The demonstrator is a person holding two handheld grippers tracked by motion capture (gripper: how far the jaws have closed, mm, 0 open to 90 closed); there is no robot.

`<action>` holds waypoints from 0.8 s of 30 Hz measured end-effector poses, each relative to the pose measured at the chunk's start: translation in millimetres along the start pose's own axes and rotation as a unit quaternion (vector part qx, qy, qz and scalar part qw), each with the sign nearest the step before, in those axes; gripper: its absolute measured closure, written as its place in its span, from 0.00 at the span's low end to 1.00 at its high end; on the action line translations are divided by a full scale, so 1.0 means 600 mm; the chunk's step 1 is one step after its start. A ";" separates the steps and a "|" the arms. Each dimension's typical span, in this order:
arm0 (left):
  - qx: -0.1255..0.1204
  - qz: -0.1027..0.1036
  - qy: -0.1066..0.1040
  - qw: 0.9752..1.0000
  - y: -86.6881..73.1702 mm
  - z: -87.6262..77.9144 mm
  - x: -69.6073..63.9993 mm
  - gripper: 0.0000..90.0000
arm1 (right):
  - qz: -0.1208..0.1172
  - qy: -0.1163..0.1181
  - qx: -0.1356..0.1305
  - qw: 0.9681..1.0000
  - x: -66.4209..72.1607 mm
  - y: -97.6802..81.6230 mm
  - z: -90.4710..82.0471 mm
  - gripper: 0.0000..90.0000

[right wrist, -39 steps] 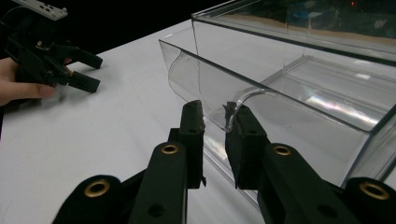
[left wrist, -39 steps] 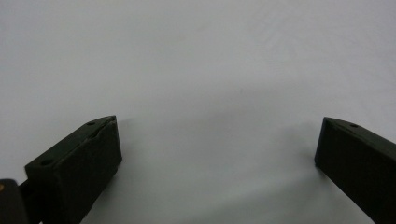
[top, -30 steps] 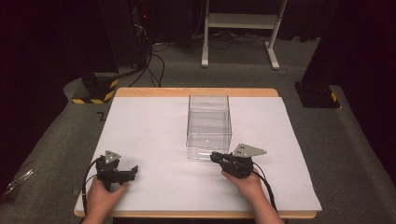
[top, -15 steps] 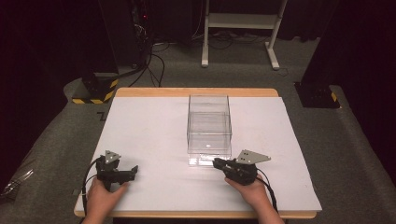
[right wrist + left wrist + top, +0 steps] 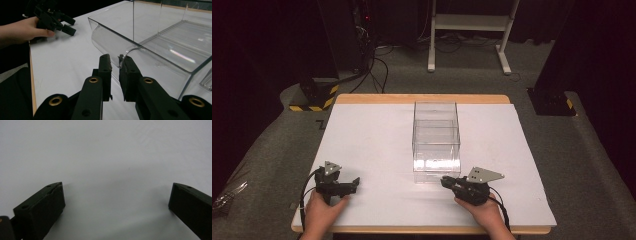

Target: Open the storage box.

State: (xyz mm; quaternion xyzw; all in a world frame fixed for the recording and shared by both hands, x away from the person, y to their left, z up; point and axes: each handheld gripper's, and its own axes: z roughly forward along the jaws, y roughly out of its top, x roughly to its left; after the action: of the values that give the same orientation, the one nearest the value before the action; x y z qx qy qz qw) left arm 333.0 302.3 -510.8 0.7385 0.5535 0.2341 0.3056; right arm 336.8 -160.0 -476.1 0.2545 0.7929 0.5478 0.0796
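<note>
A: What sits around the work area?

B: A white sheet (image 5: 377,145) covers the wooden table (image 5: 422,98). Past the far edge, on the grey carpet, stand a white metal frame (image 5: 467,22), a black post with a yellow-and-black striped base (image 5: 314,95) at the left, and another dark base (image 5: 549,100) at the right. Cables (image 5: 372,65) trail across the floor.

A: And on the table?

B: 1 clear plastic box (image 5: 436,142), open-topped, near the middle of the sheet and running from the far side toward the person. Nothing else lies on the sheet.

A: Does anything block the right gripper?

B: The box's near wall does. In the right gripper view the right gripper (image 5: 115,65) has its 2 jaws nearly closed on either side of the curved lip (image 5: 107,42) of that wall; they pinch it or sit just off it, I cannot tell which.

A: The left one?

B: The left gripper (image 5: 347,186) rests low over bare sheet at the near left, well apart from the box. Its jaws are spread wide in the left gripper view, with nothing between them.

A: The hands?

B: The left hand (image 5: 322,212) and right hand (image 5: 482,212) both come in from the near edge, each wrapped around its gripper's rear, cables looping back beside the wrists.
</note>
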 end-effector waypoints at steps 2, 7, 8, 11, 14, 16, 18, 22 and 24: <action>0.000 0.000 0.000 1.000 0.000 0.000 0.000 0.01 | -0.001 -0.001 0.001 1.000 0.003 -0.001 -0.002 0.89; 0.000 0.000 0.000 1.000 0.000 0.000 0.000 0.01 | -0.005 0.005 0.004 1.000 0.010 -0.005 -0.008 0.89; 0.000 0.000 0.000 1.000 0.000 0.000 0.000 0.01 | -0.005 0.006 0.005 1.000 0.011 -0.006 -0.009 0.89; 0.000 0.000 0.000 1.000 0.000 0.000 0.000 0.01 | -0.006 0.009 0.005 1.000 0.017 -0.009 -0.013 0.89; 0.000 0.000 0.000 1.000 0.000 0.000 0.000 0.01 | -0.005 0.010 0.007 1.000 0.022 -0.011 -0.017 0.89; 0.000 0.000 0.000 1.000 0.000 0.000 0.000 0.01 | -0.005 0.011 0.007 1.000 0.024 -0.012 -0.019 0.89; 0.000 0.000 0.000 1.000 0.000 0.000 0.000 0.01 | -0.006 0.011 0.006 1.000 0.026 -0.014 -0.022 0.89; 0.000 0.000 0.000 1.000 0.000 0.000 0.000 0.01 | -0.006 0.011 0.005 1.000 0.030 -0.017 -0.026 0.89; 0.000 0.000 0.000 1.000 0.000 0.000 0.000 0.01 | -0.007 0.013 0.005 1.000 0.032 -0.018 -0.028 0.89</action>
State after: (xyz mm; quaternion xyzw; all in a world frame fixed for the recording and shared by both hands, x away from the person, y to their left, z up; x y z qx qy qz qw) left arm 333.0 302.2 -510.9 0.7384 0.5534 0.2345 0.3057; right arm 310.2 -167.2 -476.6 0.2423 0.7981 0.5469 0.0720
